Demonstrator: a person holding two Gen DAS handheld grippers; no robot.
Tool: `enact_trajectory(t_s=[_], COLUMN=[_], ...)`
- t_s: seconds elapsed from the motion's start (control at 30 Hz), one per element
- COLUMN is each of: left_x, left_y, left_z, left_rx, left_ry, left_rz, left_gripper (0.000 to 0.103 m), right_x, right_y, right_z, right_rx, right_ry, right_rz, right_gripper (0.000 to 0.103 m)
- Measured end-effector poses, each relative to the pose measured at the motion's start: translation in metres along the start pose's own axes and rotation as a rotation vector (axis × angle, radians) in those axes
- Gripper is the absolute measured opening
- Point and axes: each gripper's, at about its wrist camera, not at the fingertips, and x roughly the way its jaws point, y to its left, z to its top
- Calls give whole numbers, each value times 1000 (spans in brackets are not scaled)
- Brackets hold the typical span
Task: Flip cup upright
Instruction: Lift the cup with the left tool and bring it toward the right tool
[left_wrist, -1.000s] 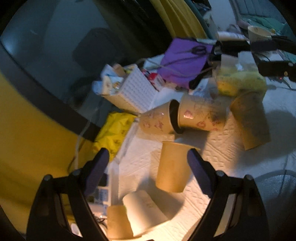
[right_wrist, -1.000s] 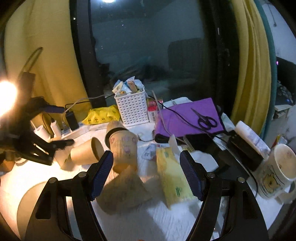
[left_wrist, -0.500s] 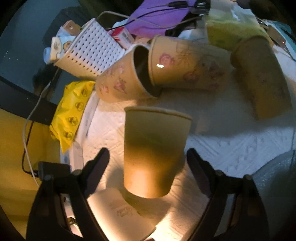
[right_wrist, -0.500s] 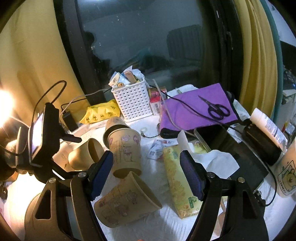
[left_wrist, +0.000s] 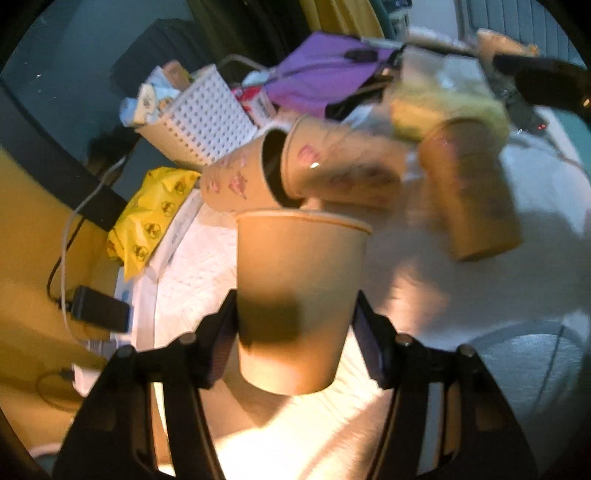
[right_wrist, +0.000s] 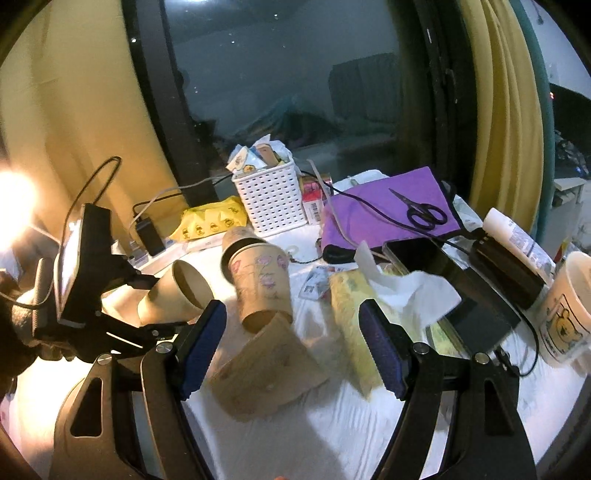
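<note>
Between the left tool's (left_wrist: 295, 332) fingers at six o'clock, a plain brown paper cup (left_wrist: 299, 295) is gripped, rim uppermost, above the white worktop (left_wrist: 461, 295). Right tool (right_wrist: 291, 343) hangs released over a fallen patterned cup (right_wrist: 266, 369).

Four paper cups (right_wrist: 258, 280), one white basket (right_wrist: 271, 199), one pair of scissors (right_wrist: 421, 210), one mug (right_wrist: 565, 310), one yellow packet (right_wrist: 210, 221), one tissue pack (right_wrist: 354, 314), two grippers (right_wrist: 291, 343)

The left wrist view looks closely along its tool at the plain cup (left_wrist: 299, 295). The right wrist view looks from farther back. Both share the white basket (left_wrist: 201, 120) (right_wrist: 271, 201).
</note>
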Motion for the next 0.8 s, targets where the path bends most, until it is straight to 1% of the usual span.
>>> enact_trajectory(t_s=[0.07,0.23,0.33,0.37,0.53,0.67,0.73,0.8], left_x=[-18,-61,-72,-82,-108,-128,-135,-144], left_y=[-9,-29,-33,-37,-42,-50,-54,-63], left_z=[-7,-36,-53,-62,-97,-126,-140,-154], left_rx=[-22,-87,-125,-148,-249,-301,-340,-344], left_ry=[-30,-107,-153,-174,-265,-334,-371,-421], left_rz=[-15,-59,-77,-87,-118,-139,-176,-178], left_gripper=[60,60,60,60,60,60,60,60], right_x=[-8,-31,-45,-50,-70,-85,-90,-97], right_y=[6,28,42,48,73,94,102,110], right_z=[-4,-18,-26,-30,-45,-60,-67,-75], right_rx=[-5,-21,-33,-39,-58,-68,-66,-58], right_ry=[-5,-14,-18,-18,-12,-6,-2,2], right_rz=[1,-1,-3,-5,-6,-1,7,22], right_gripper=[77,77,77,77,77,77,77,77])
